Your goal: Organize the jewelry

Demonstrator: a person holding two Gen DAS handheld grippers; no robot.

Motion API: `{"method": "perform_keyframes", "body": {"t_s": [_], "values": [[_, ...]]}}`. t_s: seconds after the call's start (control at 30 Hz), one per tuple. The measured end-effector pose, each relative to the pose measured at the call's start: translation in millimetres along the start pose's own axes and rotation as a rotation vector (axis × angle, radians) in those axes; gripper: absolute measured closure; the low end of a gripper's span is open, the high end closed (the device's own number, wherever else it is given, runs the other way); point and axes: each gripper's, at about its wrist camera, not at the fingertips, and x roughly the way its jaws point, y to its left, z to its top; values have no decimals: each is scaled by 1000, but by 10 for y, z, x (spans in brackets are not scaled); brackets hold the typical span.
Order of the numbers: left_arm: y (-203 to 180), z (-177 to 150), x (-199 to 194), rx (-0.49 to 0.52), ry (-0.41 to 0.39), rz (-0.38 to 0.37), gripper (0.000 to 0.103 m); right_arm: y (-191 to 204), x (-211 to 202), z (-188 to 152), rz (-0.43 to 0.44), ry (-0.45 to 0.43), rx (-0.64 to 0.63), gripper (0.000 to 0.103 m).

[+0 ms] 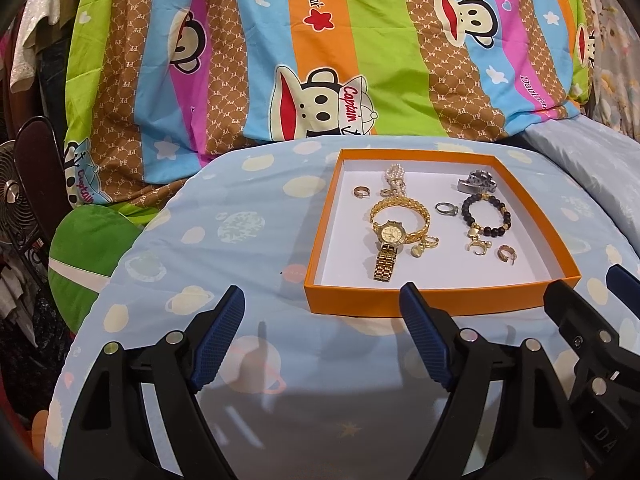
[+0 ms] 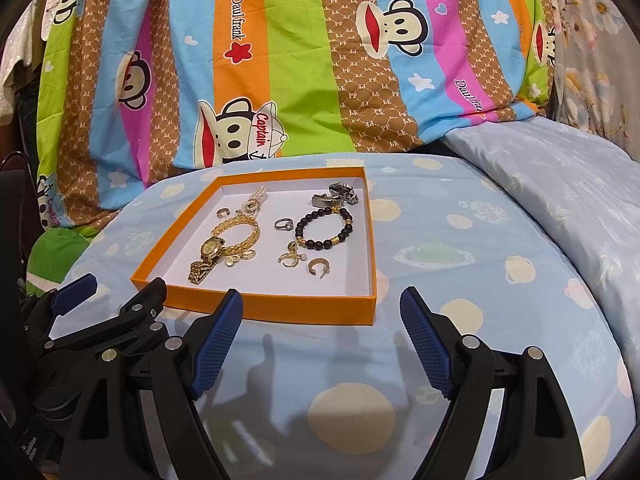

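A table under a pale blue cloth [image 1: 168,264] printed with cream planets and dots fills the lower half of both views. On it sits a shallow orange box lid [image 1: 320,264] with a white floor, at about one o'clock from the left gripper [image 1: 322,312] and at eleven o'clock from the right gripper [image 2: 322,312]. Both grippers hover over bare cloth just short of the lid's near rim, their blue-padded fingers [image 1: 218,340] standing wide apart with nothing between them.

Inside the lid the jewelry lies loose. A gold watch [image 1: 390,240] lies left of centre with a gold chain bracelet [image 1: 400,210] touching it at twelve o'clock. A pearl piece [image 1: 394,180] lies beyond that, and a small gold hoop [image 1: 361,192] at its nine o'clock. A silver ring [image 1: 445,209] sits mid-tray, a black bead bracelet [image 1: 486,216] at its three o'clock, and a silver clasp piece [image 1: 476,182] in the far right corner. A gold hoop earring [image 1: 507,255] and a small gold charm [image 1: 478,247] lie toward the near right.

Behind the table hangs a striped cartoon-monkey bedsheet [image 1: 340,40]. A pale blue quilted cover [image 2: 560,184] lies at two o'clock; a fan [image 1: 16,212] and hanging clothes [image 1: 36,40] stand at nine o'clock in the left view.
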Motion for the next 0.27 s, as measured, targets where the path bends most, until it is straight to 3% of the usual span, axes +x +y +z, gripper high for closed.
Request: {"method": "perform_keyframes", "body": {"t_s": [0.27], "values": [[13, -1, -7, -4, -2, 0, 26, -30, -1, 11, -7, -5, 2, 21]]}}
